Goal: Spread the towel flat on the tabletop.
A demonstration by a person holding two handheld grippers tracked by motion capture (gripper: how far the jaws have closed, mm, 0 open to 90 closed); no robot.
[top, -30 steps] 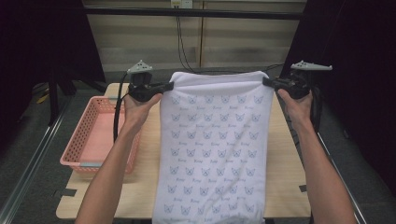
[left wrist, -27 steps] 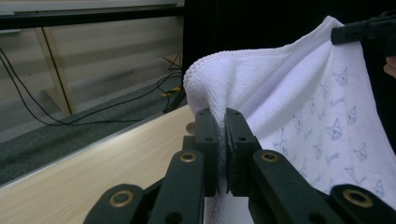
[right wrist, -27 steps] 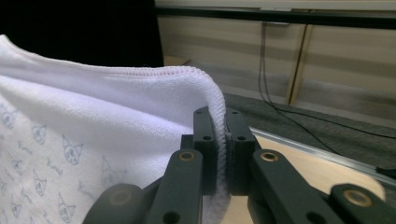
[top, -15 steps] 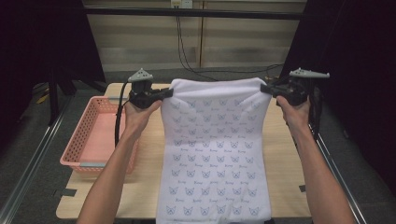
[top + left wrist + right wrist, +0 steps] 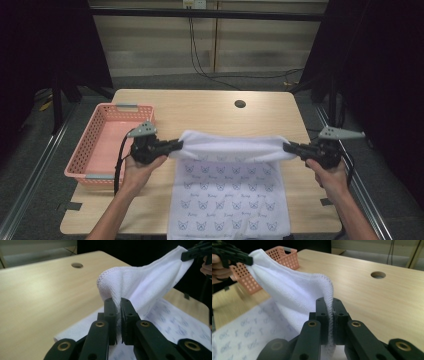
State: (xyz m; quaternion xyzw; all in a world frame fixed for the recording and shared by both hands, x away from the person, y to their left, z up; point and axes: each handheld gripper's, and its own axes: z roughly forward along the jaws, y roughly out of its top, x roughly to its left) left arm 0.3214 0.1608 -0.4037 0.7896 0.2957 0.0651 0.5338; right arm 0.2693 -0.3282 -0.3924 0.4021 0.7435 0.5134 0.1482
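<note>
A white towel (image 5: 230, 190) printed with small blue butterflies lies on the wooden table (image 5: 200, 115), its near end hanging over the front edge. My left gripper (image 5: 176, 146) is shut on one far corner and my right gripper (image 5: 288, 147) is shut on the other. The far edge is stretched between them just above the table, folded back so the plain white side (image 5: 230, 145) faces up. In the left gripper view the towel (image 5: 140, 287) is pinched in the left gripper (image 5: 118, 302). The right gripper view has the towel (image 5: 292, 295) clamped in the right gripper (image 5: 330, 302).
A pink plastic basket (image 5: 107, 140) stands at the table's left edge, close to my left hand (image 5: 137, 167). A round cable hole (image 5: 240, 104) sits in the far part of the table. Bare wood lies beyond the towel. Dark curtains and floor rails surround the table.
Both grippers have come down and toward me with the towel's far edge. The towel hung upright before; now most of it lies flat on the table.
</note>
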